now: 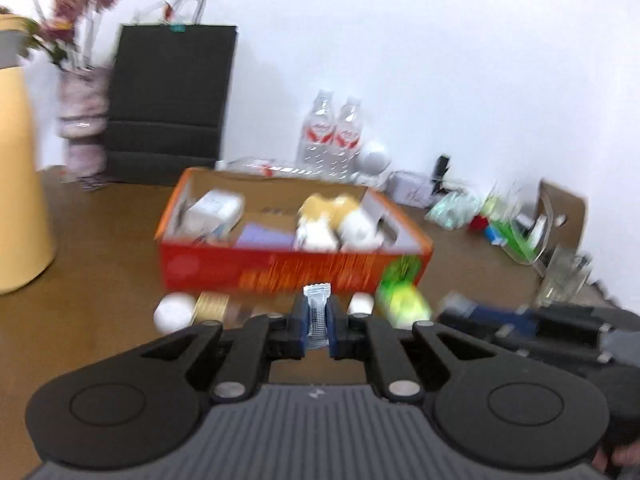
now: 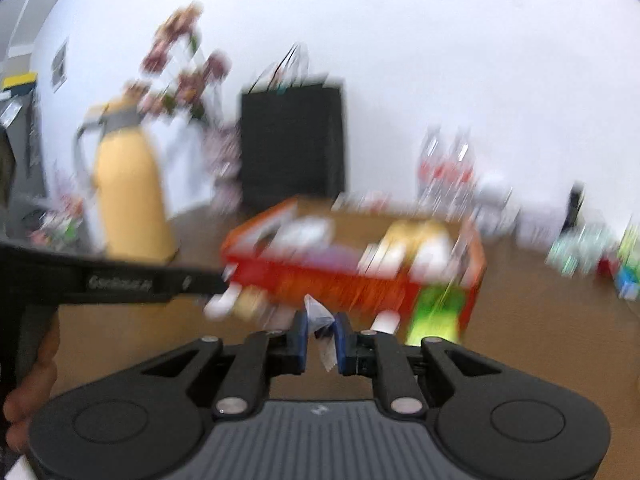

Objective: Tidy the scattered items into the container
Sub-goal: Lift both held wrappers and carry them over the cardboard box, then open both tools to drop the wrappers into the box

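Now, left gripper: clamped on a small clear packet, carried toward the box.
Right gripper: pinching a crumpled wrapper, likewise.
Box: just ahead, open-topped for dropping.

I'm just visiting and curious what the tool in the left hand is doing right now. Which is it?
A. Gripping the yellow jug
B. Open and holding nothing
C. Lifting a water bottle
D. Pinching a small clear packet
D: in the left wrist view the left gripper has its fingers closed on a small clear packet, just short of the red box.
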